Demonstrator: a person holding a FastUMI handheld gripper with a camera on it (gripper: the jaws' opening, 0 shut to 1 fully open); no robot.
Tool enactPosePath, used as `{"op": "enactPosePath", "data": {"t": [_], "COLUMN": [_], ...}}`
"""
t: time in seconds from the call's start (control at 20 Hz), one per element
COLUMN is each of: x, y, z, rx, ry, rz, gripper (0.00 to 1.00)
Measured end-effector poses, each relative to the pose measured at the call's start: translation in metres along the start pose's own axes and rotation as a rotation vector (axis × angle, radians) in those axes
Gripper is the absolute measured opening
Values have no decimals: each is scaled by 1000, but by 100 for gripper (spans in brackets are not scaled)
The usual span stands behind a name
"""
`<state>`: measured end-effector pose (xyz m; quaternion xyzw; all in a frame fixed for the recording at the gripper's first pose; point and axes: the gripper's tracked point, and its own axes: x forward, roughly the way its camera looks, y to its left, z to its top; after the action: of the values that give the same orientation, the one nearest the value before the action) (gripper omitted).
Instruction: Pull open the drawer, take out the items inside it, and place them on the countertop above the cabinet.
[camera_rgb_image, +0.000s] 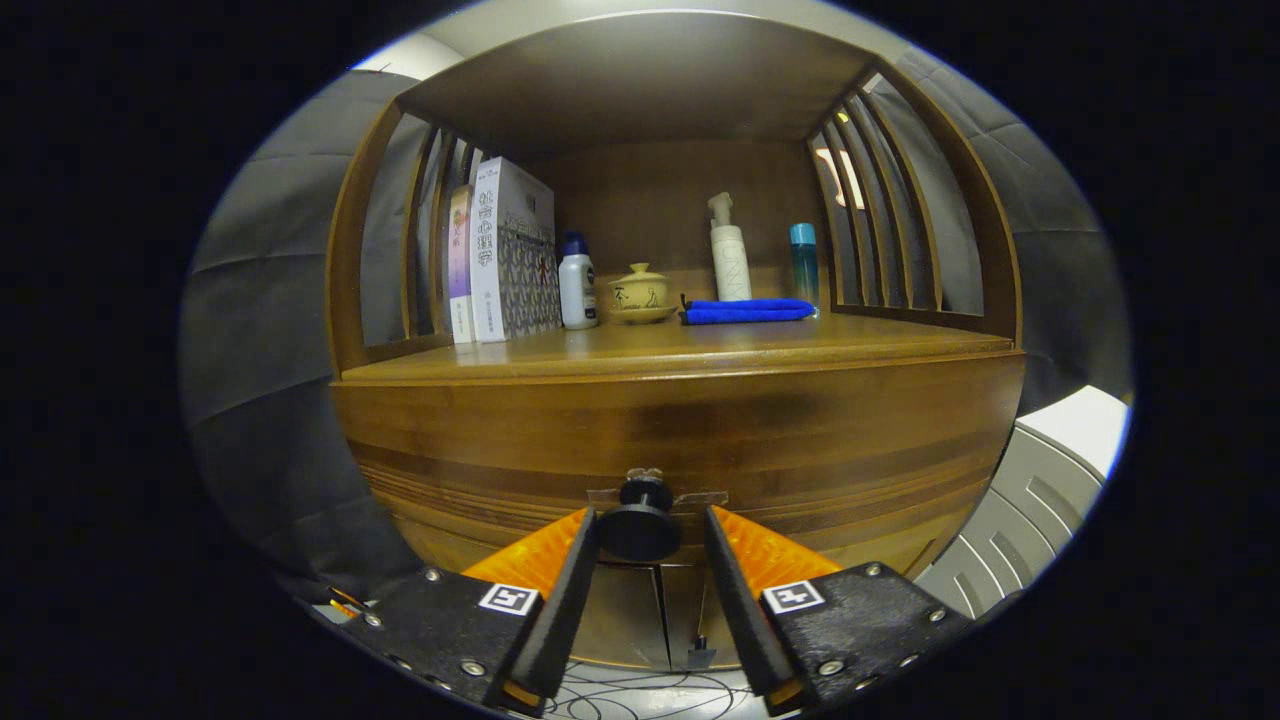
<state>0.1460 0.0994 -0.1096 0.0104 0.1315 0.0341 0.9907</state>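
Flanking the drawer knob (640, 522), gripper (650, 530) jaws sit parted; drawer contents hidden.

Three bottles (577, 281), two books (508, 250)

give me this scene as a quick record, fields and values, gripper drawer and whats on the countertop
gripper: open, fingers either side of the knob, a gap on the right side
knob: dark, round, on the drawer front, between the fingertips
drawer: looks closed
countertop: wooden, above the drawer
on countertop, left to right: books, white bottle, lidded cup, blue cloth, pump bottle, teal bottle
task stage: drawer not yet pulled open
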Motion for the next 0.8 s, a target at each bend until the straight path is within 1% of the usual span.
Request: {"op": "enactPosePath", "data": {"t": [0.1, 0.2, 0.25, 0.35, 0.55, 0.8], "x": [1, 2, 2, 1, -6, -33], "y": [-1, -1, 0, -1, 0, 0], "z": [0, 0, 0, 0, -2, -9], "rx": [-15, -13, -13, -25, -18, -22], "ry": [12, 12, 11, 13, 21, 13], "rz": [-8, -6, -7, -14, -16, -2], "gripper": [50, 47, 43, 38, 36, 36]}}
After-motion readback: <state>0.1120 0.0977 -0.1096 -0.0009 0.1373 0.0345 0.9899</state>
